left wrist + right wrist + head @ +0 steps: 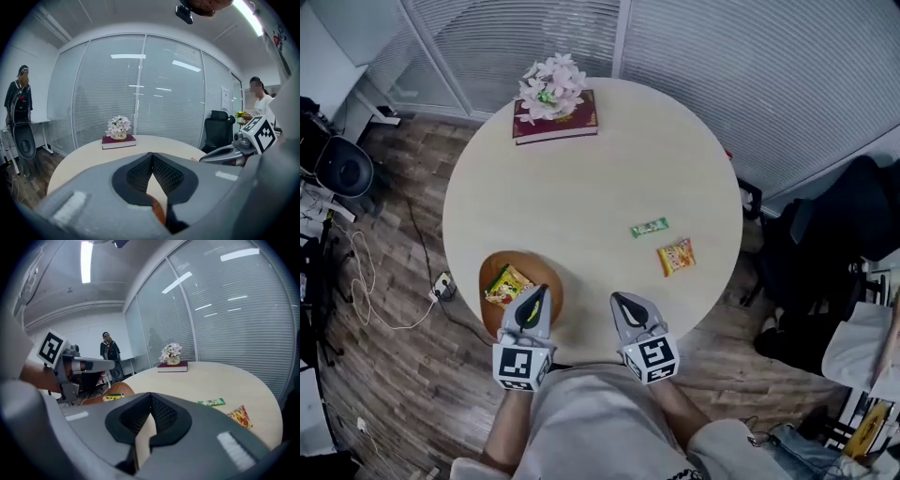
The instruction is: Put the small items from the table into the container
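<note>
- round and pale, the smooth-topped surface [609, 169] stands on a wood-plank floor [384, 375], with slatted blinds behind glass walls [769, 66] along the far side.
- at the far edge, a maroon hardback book [572, 128] lies flat, and a small pot of pale pink flowers [551, 86] stands on it.
- at the near-left edge sits the container, a round brown bowl [520, 257] with a wooden look; a crinkly yellow snack packet [507, 284] lies inside.
- out on the bare top, right of centre, there's a slim green wrapped bar [649, 227], and close by an orange-yellow foil packet [676, 256]; the two don't touch.
- left gripper [537, 292] hangs over the bowl's right side, grey jaws pressed together, nothing between them.
- right gripper [620, 299] hangs over the near edge, beside the bowl, jaws together too and empty.
- off to the left, a black office chair [342, 167], and a white cable [370, 281] looping across the floor.
</note>
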